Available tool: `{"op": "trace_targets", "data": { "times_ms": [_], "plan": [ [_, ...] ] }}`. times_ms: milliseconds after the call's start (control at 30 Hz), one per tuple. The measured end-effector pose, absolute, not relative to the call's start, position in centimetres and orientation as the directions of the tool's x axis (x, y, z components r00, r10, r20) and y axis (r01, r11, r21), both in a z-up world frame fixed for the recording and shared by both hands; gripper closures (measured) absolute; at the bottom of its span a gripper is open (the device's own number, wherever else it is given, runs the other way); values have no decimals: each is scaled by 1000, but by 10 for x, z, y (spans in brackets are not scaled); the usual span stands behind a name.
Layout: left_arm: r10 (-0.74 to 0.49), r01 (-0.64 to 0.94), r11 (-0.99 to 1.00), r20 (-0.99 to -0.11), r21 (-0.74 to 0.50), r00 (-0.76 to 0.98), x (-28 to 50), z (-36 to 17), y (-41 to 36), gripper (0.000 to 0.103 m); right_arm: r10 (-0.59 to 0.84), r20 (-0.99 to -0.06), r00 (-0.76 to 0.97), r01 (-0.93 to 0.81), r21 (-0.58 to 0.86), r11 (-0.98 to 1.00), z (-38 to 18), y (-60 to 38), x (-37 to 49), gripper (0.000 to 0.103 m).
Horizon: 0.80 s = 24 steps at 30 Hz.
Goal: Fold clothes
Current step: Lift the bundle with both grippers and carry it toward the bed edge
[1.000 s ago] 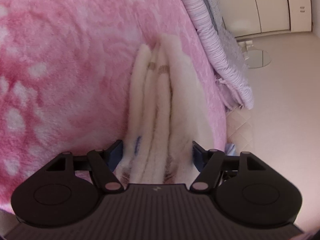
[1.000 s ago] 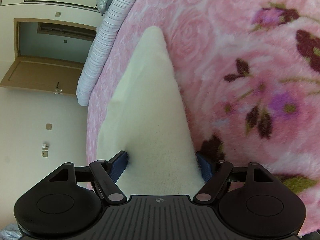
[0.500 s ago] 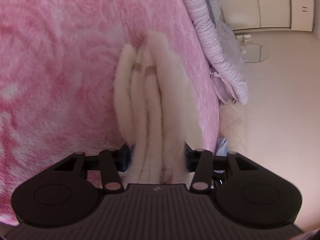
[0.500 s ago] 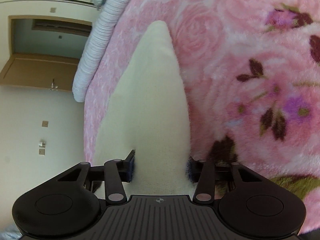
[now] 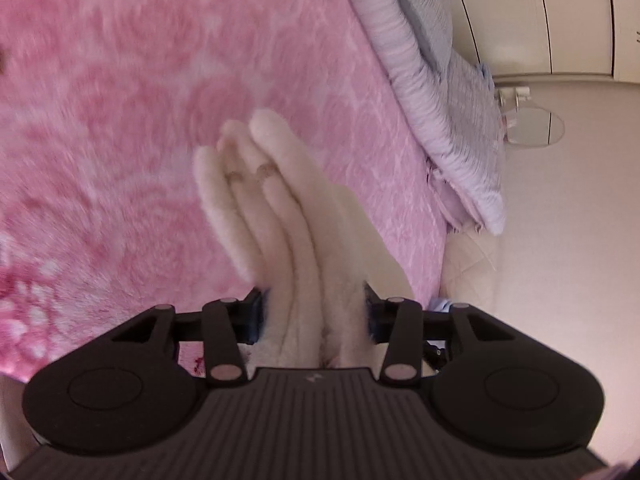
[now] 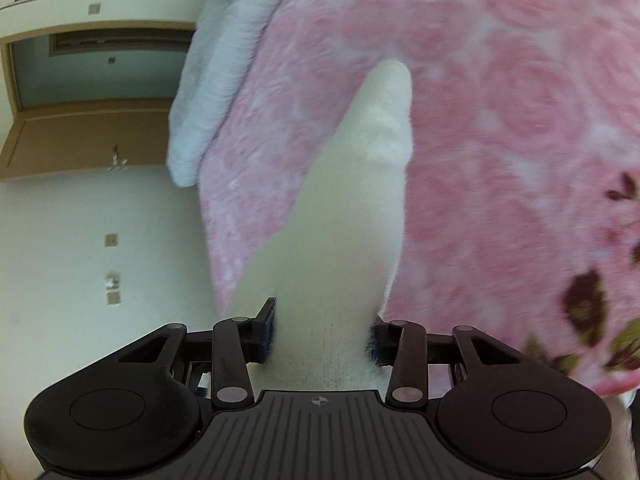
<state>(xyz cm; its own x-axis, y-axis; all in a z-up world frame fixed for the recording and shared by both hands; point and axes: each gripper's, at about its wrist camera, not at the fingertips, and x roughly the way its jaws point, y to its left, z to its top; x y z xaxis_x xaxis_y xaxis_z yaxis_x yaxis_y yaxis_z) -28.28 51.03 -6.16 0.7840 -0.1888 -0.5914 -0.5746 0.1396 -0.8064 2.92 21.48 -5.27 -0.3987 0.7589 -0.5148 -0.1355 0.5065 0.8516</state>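
White fluffy knit garment (image 5: pixel 304 240) bunched in folds, hanging above pink floral blanket (image 5: pixel 120 100). Left gripper (image 5: pixel 314 316), right gripper (image 6: pixel 322 336) — jaws closing, pads pinching garment. Likely soft, light, floppy, bulky — grip edges, corners.

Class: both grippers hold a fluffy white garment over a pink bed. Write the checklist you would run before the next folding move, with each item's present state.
1. Left gripper closing on the fluffy white knitted garment: ok.
2. Right gripper closing on the garment: ok.
3. All bunched layers between the left fingers: cannot tell.
4. Garment's far end clear of the pink rose-patterned fleece blanket: cannot tell.
5. Blanket bare beyond the garment: ok.
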Motion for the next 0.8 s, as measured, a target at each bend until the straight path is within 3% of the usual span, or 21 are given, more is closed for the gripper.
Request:
{"op": "trace_targets", "data": {
  "times_ms": [167, 400, 800],
  "plan": [
    [-93, -575, 132, -588, -807, 803, -318, -4, 533, 64, 765, -461, -451, -157, 884, 441, -14, 269, 13, 62],
    [-19, -574, 145, -583, -806, 812, -389, 25, 605, 64, 776, -414, -476, -186, 910, 371, 5, 352, -45, 62],
    [-48, -585, 242, -612, -774, 790, -570, 17, 855, 64, 837, -376, -397, -173, 926, 334, -17, 579, -250, 62]
  ]
}}
